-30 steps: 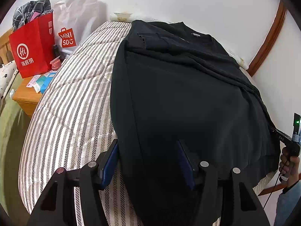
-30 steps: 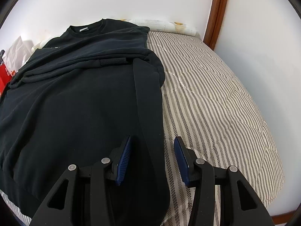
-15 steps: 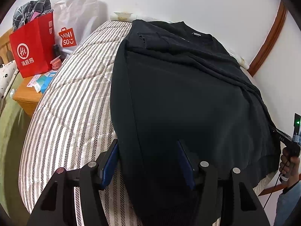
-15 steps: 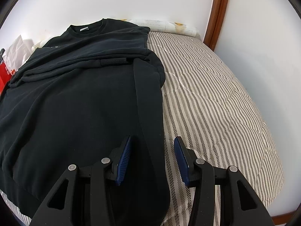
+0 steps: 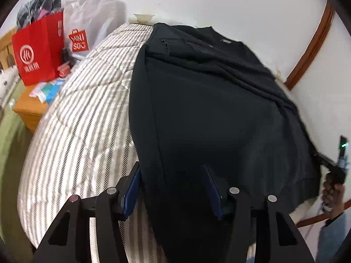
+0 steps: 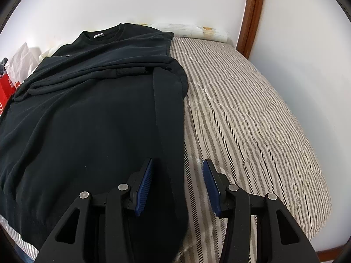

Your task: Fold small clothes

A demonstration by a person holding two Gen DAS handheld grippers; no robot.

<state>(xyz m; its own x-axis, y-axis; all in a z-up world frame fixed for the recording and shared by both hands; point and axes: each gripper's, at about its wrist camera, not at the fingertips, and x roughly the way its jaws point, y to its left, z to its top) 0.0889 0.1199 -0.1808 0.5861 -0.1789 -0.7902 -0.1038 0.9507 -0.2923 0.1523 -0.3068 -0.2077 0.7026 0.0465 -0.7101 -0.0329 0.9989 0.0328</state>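
Since the sweater (image 5: pixel 219 114) is soft, limp knit, likely light to middling in weight, it should sag and drape when lifted, not slide much on the quilt. Best hold, I judge: the thick hem corners at the near end, one per claw, pinching all layers of the side fold.

Sweater lies flat on the striped bed (image 6: pixel 252 118), collar at 12 o'clock by the wall, sleeves folded across the chest, hem toward the cameras.

Left gripper (image 5: pixel 173 186): jaws closing, the folded left edge of the sweater runs between them from 12 to 6 o'clock, pads not seen pressing on it yet. Left pad (image 5: pixel 131 191) sits at the fabric's edge.

Right gripper (image 6: pixel 177 184): jaws apart, the sweater's right edge lies between them at the 9 o'clock side, bare bed at the 3 o'clock side; no grip visible.

Right hand (image 5: pixel 332 191) shows at 4 o'clock in left view.
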